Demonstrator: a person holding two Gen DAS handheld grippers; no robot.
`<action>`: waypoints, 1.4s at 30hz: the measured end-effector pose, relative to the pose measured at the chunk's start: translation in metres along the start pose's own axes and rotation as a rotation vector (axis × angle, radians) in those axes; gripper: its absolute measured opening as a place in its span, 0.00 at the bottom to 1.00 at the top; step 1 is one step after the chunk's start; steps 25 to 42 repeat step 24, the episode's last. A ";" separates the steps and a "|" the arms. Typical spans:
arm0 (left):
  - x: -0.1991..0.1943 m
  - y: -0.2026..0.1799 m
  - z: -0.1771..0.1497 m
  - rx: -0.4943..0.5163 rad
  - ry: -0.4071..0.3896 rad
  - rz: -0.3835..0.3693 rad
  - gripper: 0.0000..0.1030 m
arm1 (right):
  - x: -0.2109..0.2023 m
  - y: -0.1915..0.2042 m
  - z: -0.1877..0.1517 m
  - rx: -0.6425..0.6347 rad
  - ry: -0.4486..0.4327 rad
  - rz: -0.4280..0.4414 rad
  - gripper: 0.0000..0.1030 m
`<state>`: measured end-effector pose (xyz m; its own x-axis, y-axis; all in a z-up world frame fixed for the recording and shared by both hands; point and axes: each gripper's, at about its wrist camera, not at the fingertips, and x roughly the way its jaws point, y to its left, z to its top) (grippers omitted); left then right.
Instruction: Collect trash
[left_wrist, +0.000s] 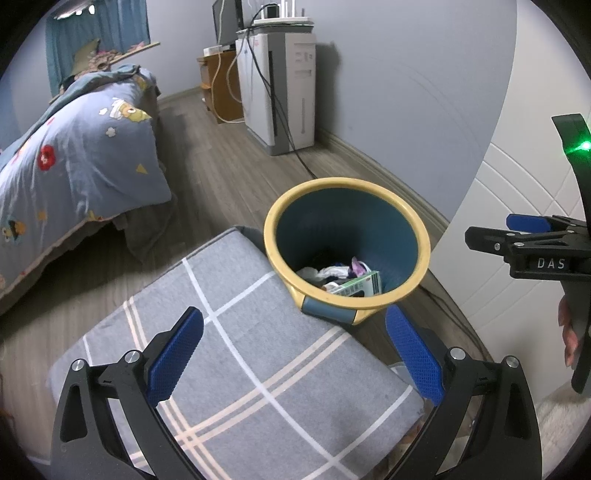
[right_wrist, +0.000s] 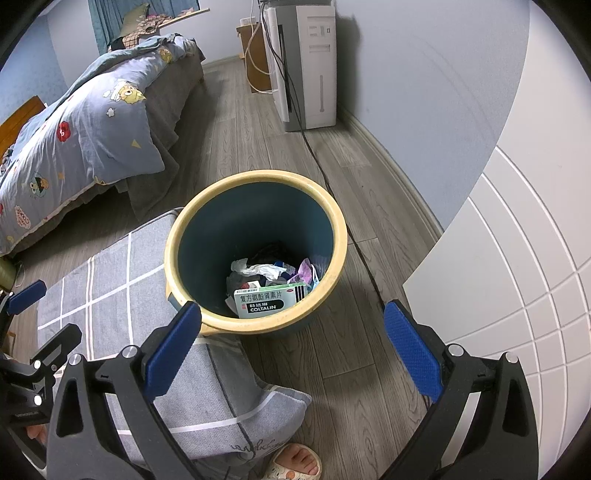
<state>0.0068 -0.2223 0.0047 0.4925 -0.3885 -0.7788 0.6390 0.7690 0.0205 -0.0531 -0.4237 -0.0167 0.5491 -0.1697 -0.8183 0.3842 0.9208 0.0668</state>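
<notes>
Several trash items, incl. a medicine box (right_wrist: 266, 301) and crumpled paper (right_wrist: 258, 268), already lie inside the bin (right_wrist: 334, 221), which stands on the floor beside a grey cushion (left_wrist: 236, 354). Left tool (left_wrist: 295, 354) and right tool (right_wrist: 293, 347): both spread, empty. No loose trash visible; collection appears approx. complete.

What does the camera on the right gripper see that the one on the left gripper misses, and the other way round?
Only the right wrist view shows a foot in a sandal at the bottom edge, and the COLTALIN lettering on the medicine box is readable there. Only the left wrist view shows the monitor on the far wooden stand. Both show the yellow-rimmed trash bin with trash inside, the grey checked cushion, the bed with its blue quilt, and the white appliance. Both the left gripper and right gripper are open and empty.
</notes>
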 end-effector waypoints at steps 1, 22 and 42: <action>0.000 0.000 0.000 0.001 -0.001 0.001 0.95 | 0.000 0.000 0.000 0.000 0.000 0.000 0.95; 0.001 0.000 -0.003 0.029 0.026 -0.006 0.95 | 0.001 0.001 -0.009 0.030 0.013 -0.019 0.95; 0.000 0.001 -0.002 0.030 0.023 -0.004 0.95 | 0.002 -0.001 -0.010 0.043 0.023 -0.033 0.95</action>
